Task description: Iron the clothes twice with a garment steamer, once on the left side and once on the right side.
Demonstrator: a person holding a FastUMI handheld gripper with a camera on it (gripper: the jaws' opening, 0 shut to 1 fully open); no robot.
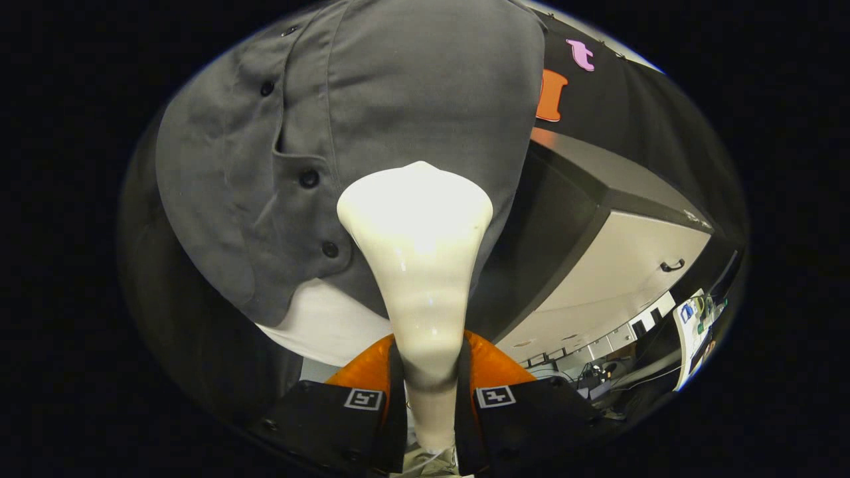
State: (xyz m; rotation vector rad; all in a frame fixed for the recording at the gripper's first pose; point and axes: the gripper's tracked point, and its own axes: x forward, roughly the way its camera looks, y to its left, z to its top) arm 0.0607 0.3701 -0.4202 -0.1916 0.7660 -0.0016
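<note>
Clearly the main risk here is the steamer (417, 265) slipping or twisting in the grip: its handle is smooth and glossy and tapers toward the jaws, so a sideways drag across the cloth could lever it loose or turn the head off the fabric. A second risk is the head catching on the shirt's (398, 99) button placket, which runs just left of it; snagging a button (309, 178) would bunch the cloth rather than smooth it. Dwelling too long in one spot could also wet the fabric.

The gripper (428, 398) is closed on the steamer's narrow handle, both fingers pressing its sides, nearly as far shut as the handle allows. From there the steamer rises straight ahead and flares into a broad head that lies against or very near the grey shirt; actual contact I cannot tell. The shirt hangs beyond the head, its hem lower left over a white layer (325, 325). A cabinet (617, 279) stands off to the right.
</note>
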